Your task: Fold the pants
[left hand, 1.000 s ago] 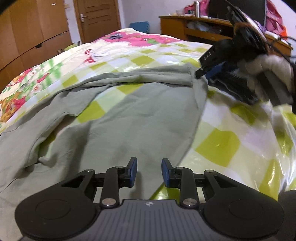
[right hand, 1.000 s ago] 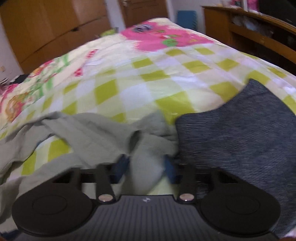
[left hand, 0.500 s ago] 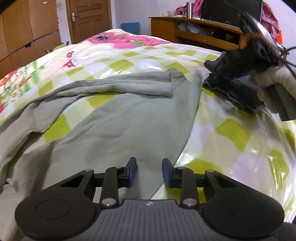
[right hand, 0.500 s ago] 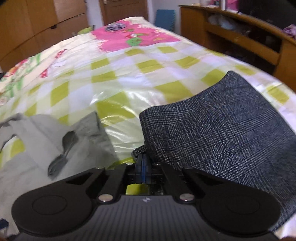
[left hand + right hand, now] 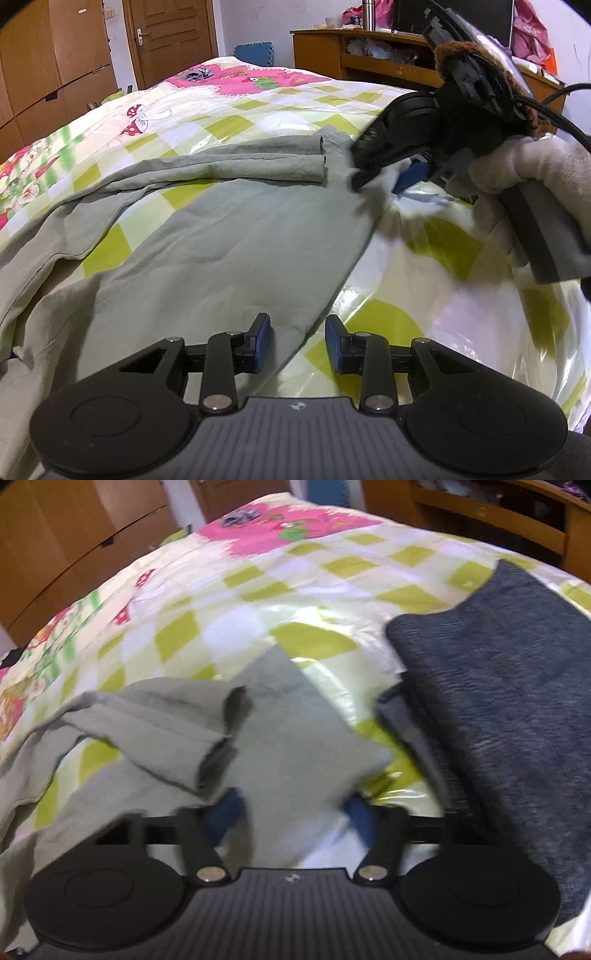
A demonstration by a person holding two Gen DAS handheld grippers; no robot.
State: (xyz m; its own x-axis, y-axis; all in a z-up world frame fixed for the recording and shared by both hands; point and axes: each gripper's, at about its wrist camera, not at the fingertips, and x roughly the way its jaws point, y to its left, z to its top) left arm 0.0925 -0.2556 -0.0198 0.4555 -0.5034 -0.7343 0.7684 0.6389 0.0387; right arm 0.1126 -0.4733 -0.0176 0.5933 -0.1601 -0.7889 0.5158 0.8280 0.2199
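Grey-green pants lie spread on the bed, one leg folded back across the far side. My left gripper is open and empty, just above the pants' near right edge. My right gripper is open with a corner of the pants lying between its fingers; the view is blurred. It shows in the left wrist view at the pants' far right corner, held by a gloved hand.
A folded dark grey garment lies on the bed right of the pants. The bed has a shiny yellow-green checked cover. A wooden desk stands at the far right, wardrobes and a door at the back.
My right gripper, shut half a second ago beside the dark garment, has opened and moved left onto the pants' corner. My left gripper stayed open near the pants' edge.
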